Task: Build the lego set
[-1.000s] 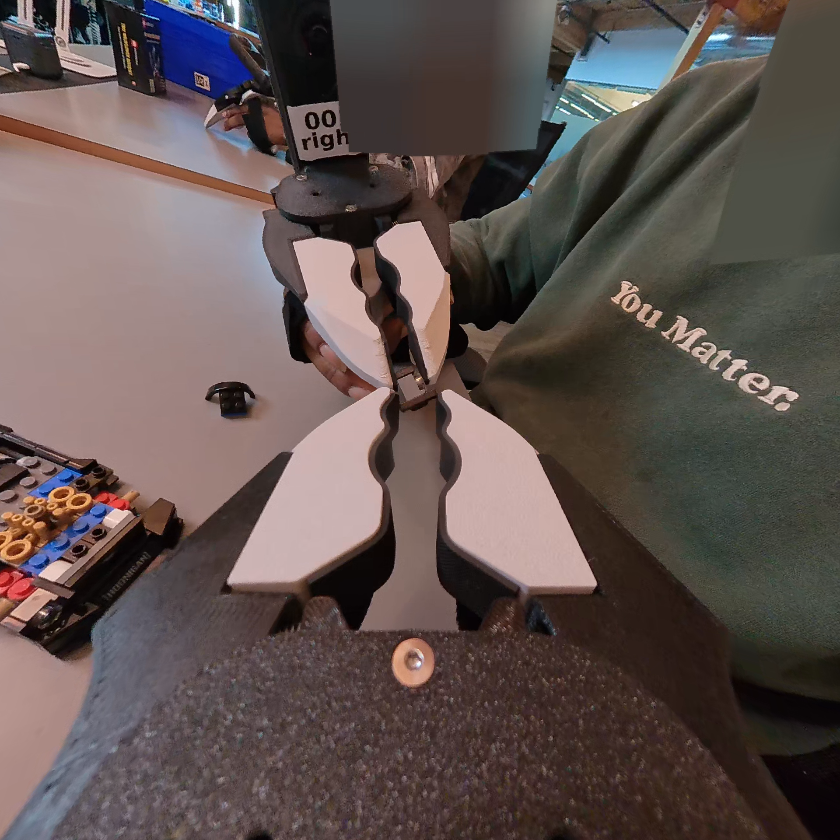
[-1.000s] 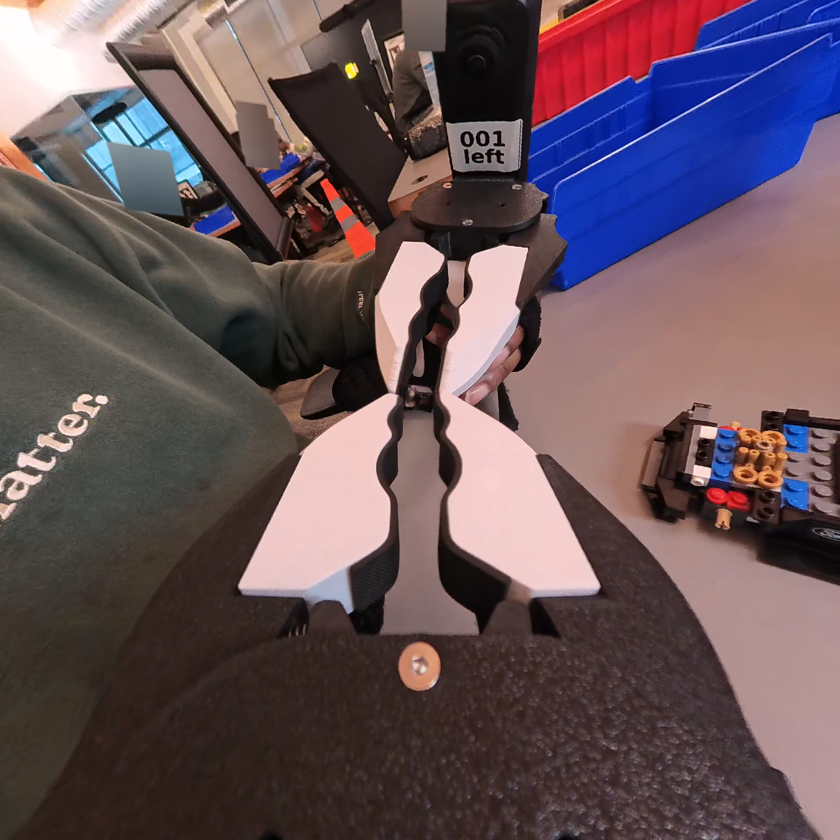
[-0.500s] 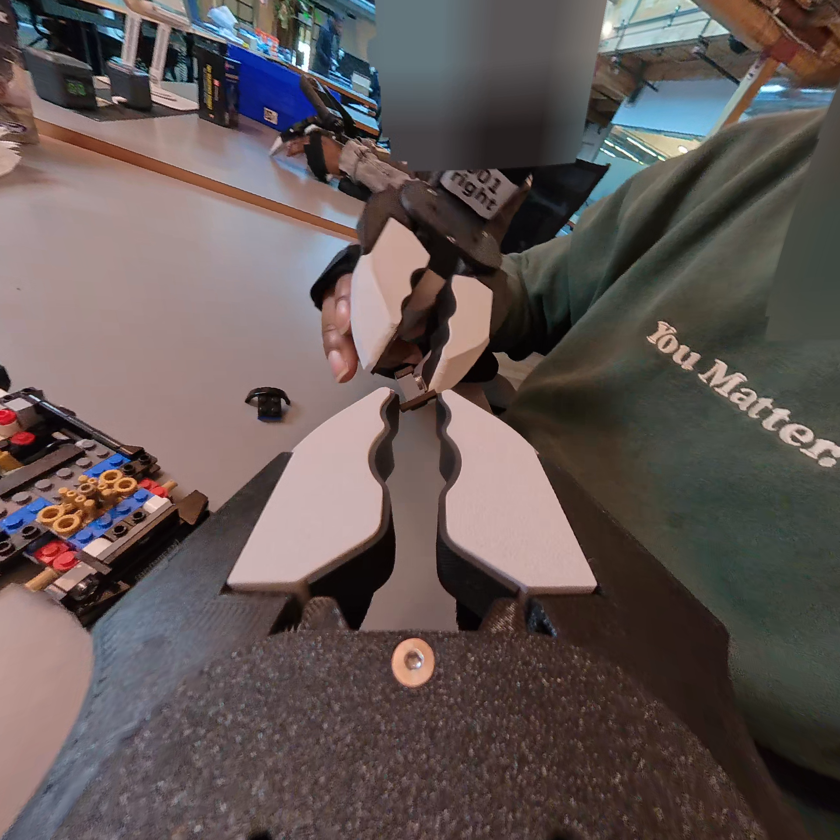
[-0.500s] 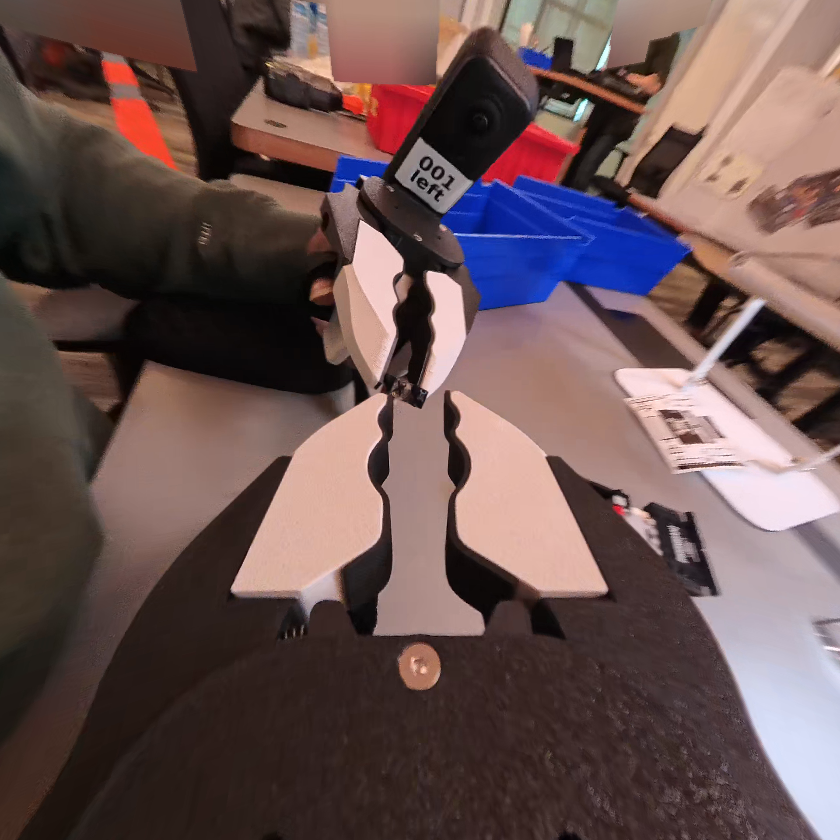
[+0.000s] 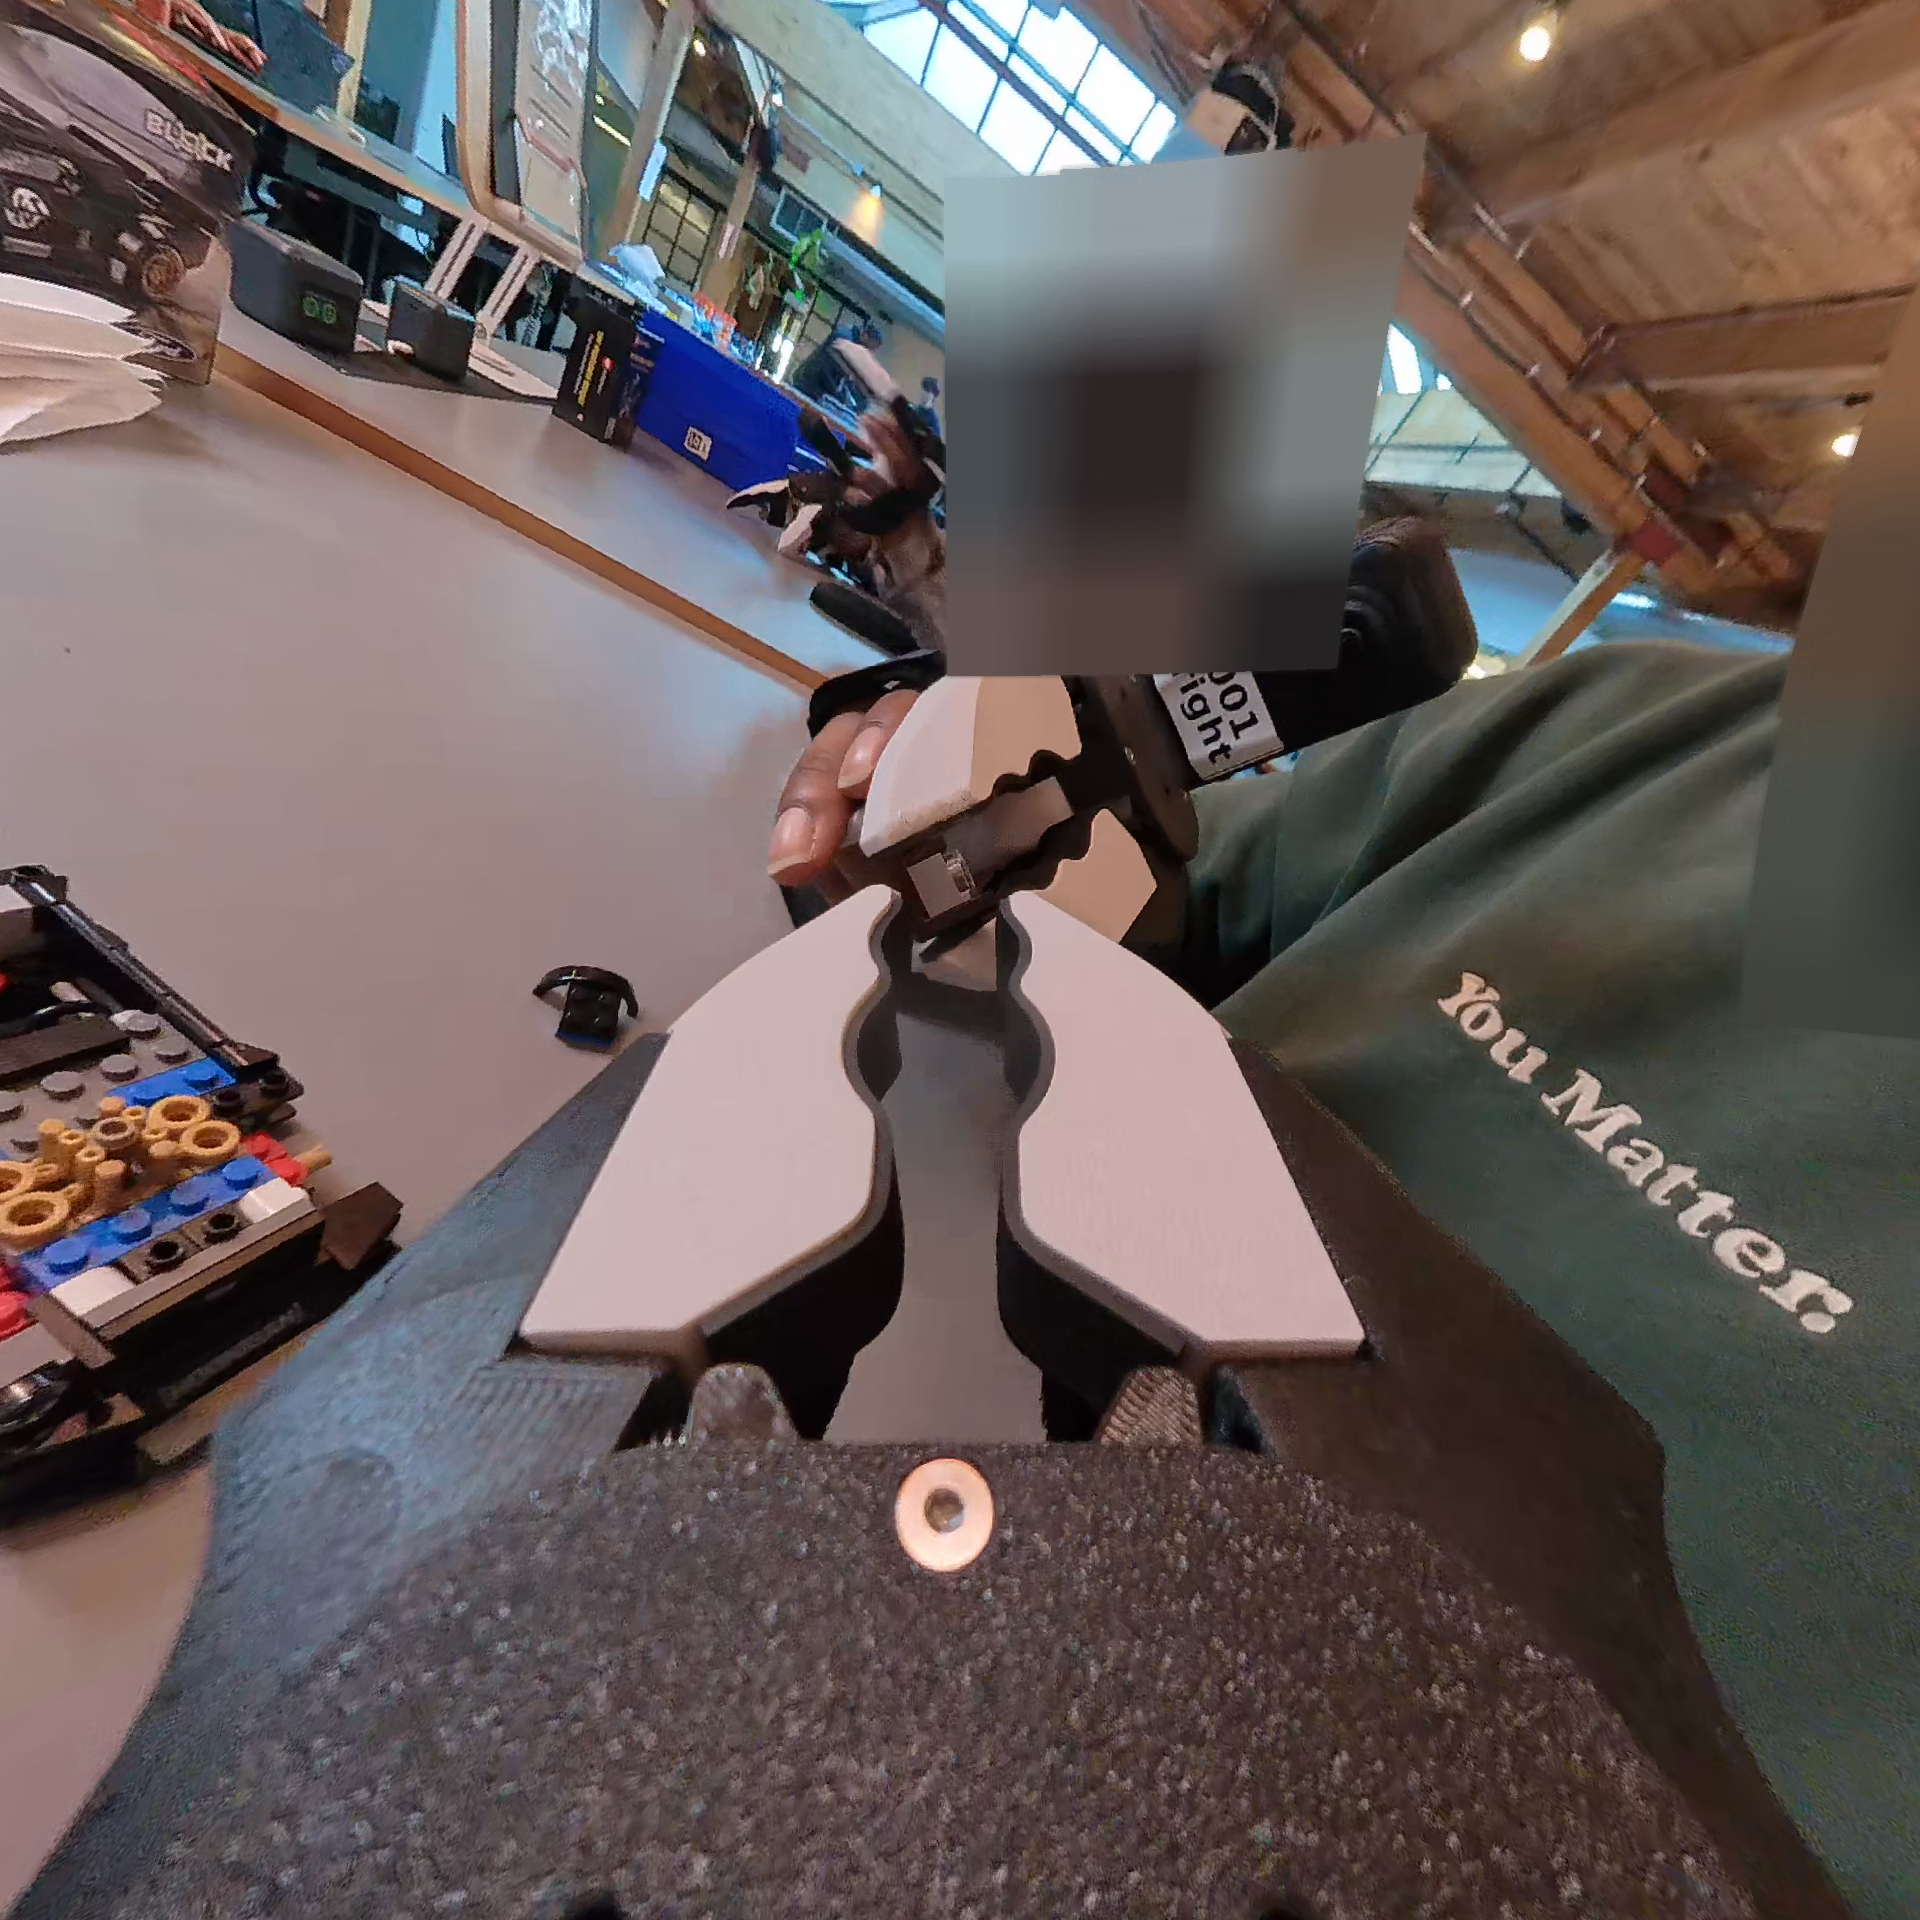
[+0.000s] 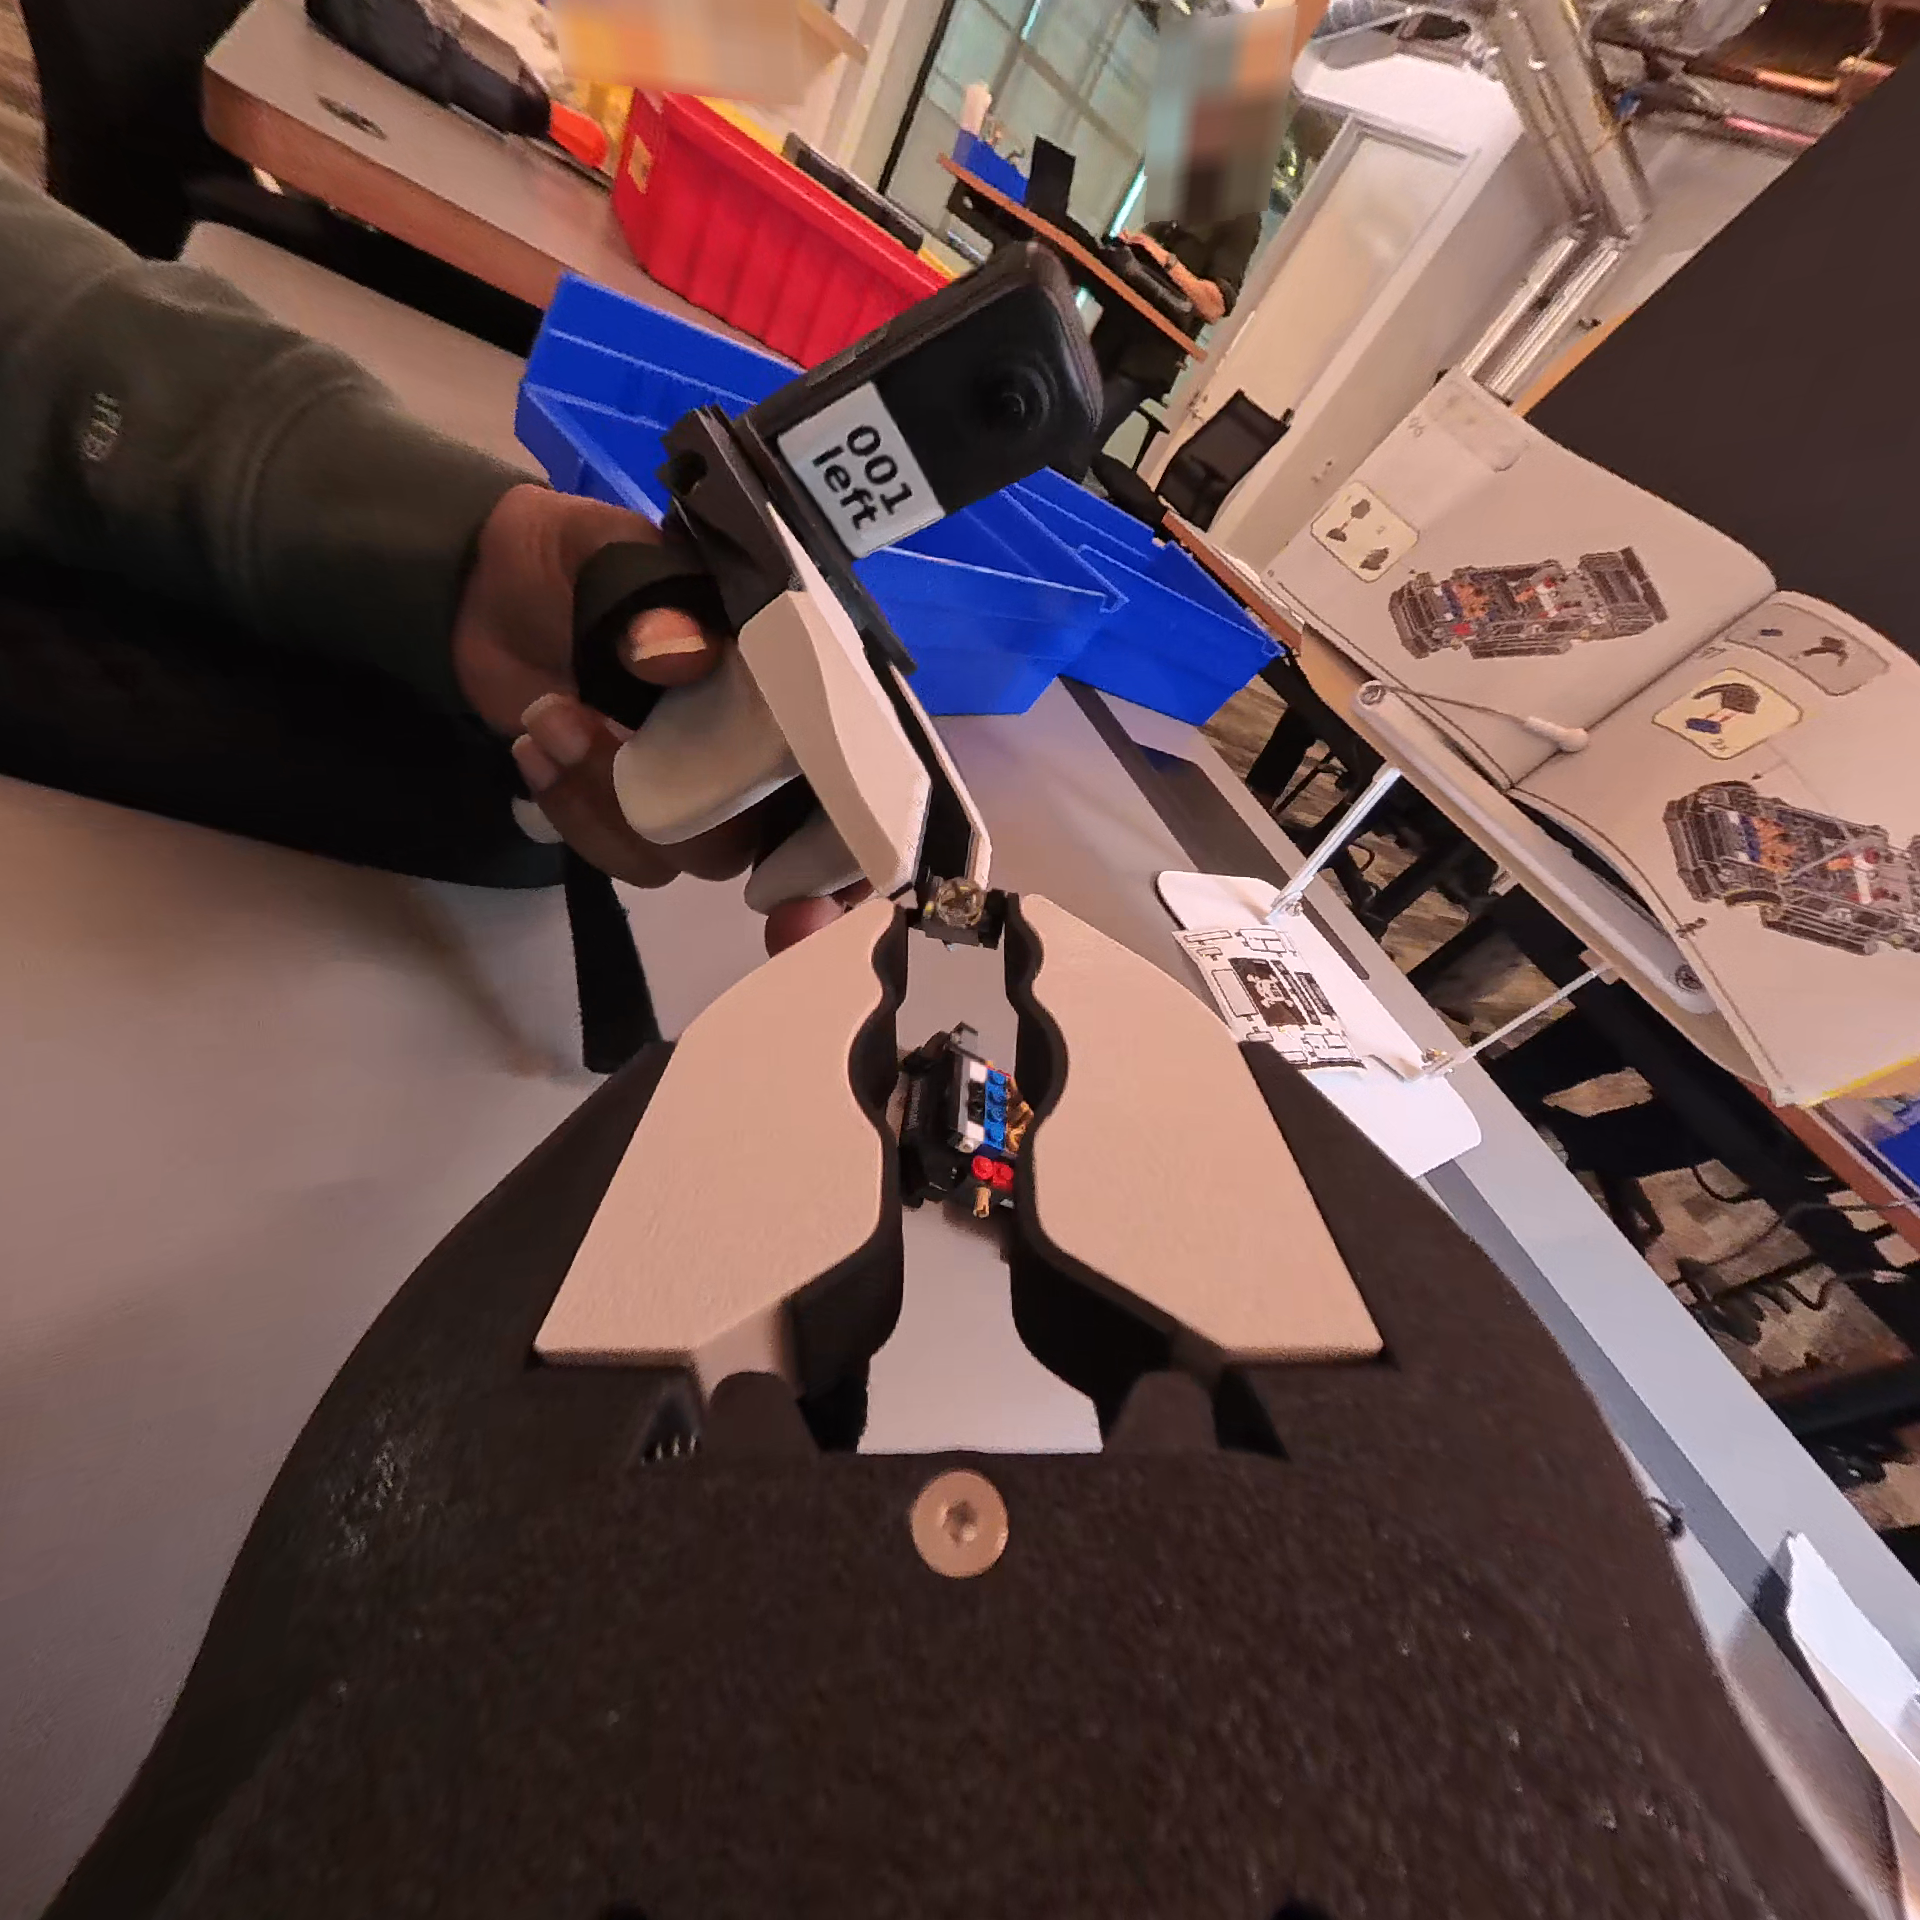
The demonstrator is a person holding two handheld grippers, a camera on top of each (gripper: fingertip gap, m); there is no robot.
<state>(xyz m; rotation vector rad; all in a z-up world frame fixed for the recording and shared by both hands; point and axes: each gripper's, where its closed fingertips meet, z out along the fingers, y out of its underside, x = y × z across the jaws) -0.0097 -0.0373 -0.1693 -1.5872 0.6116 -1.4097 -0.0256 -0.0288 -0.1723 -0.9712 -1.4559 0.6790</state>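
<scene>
Both views were bright and evenly lit, daylight coming through the skylights (image 5: 1029, 83) and far windows (image 6: 997, 94). Wide-angle bending curved the edges. Shadows lay soft on the grey table (image 5: 312, 727); motion blur smeared the right view's lower left

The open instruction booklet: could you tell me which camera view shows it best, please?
The right wrist view shows it best: the instruction booklet rests open on a stand at the right, both pages with car diagrams visible. The left wrist view does not show it at all; it faces the table and a person's green sweatshirt.
</scene>
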